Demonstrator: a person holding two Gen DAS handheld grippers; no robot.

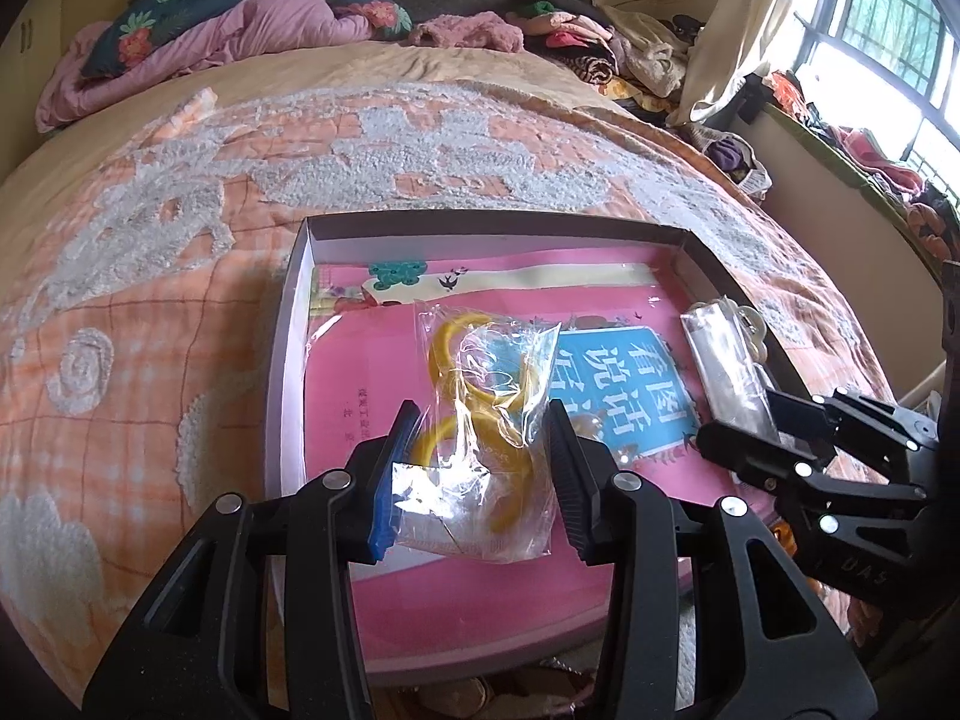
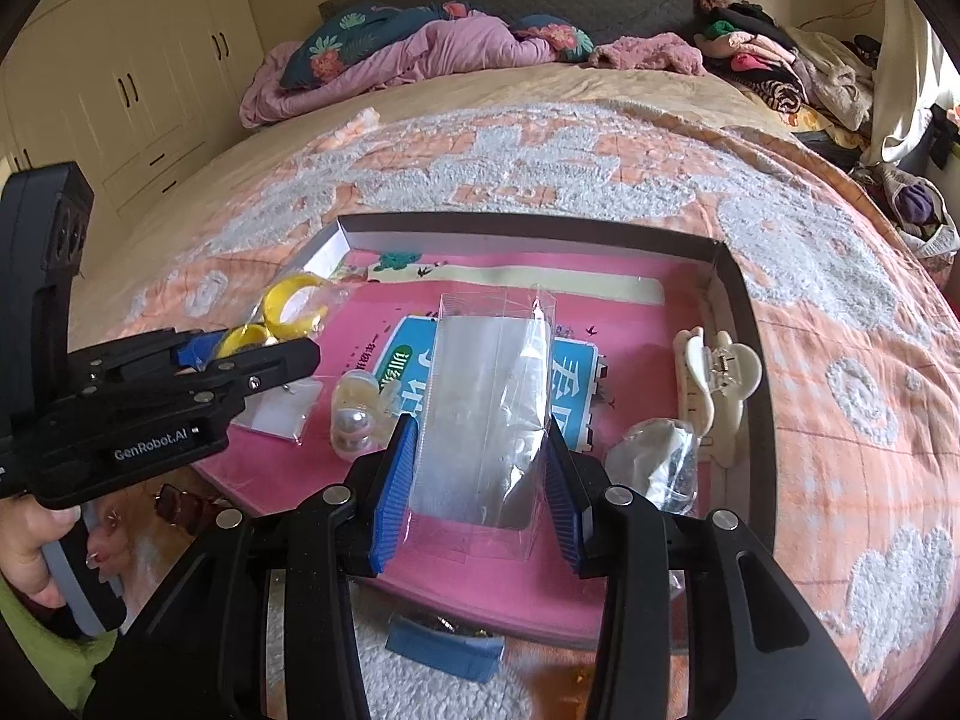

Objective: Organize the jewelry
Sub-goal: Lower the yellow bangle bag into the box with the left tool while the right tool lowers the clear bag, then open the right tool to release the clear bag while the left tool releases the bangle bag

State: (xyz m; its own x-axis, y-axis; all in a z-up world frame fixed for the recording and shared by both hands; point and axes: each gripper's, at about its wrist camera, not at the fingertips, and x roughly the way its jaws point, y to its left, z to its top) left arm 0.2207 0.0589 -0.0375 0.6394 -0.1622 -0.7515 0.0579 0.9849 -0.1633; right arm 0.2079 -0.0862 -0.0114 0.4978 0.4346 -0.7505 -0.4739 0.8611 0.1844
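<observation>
My left gripper point(image 1: 480, 480) is shut on a clear plastic bag of yellow bangles point(image 1: 480, 384), held over a shallow box point(image 1: 480, 222) lined with a pink book. In the right wrist view that bag point(image 2: 294, 306) hangs at the box's left end from the left gripper point(image 2: 198, 354). My right gripper point(image 2: 480, 480) is shut on an empty clear packet point(image 2: 486, 396), upright above the box's middle. The left wrist view shows the packet point(image 1: 726, 360) and the right gripper point(image 1: 774, 420) at the right side.
In the box point(image 2: 540, 225) lie a white hair claw point(image 2: 714, 384), a small packet with pearl beads point(image 2: 354, 420) and a crumpled silvery bag point(image 2: 660, 462). The box rests on an orange quilted bed. Sunglasses point(image 2: 180, 504) and a blue item point(image 2: 444, 648) lie below the bed edge.
</observation>
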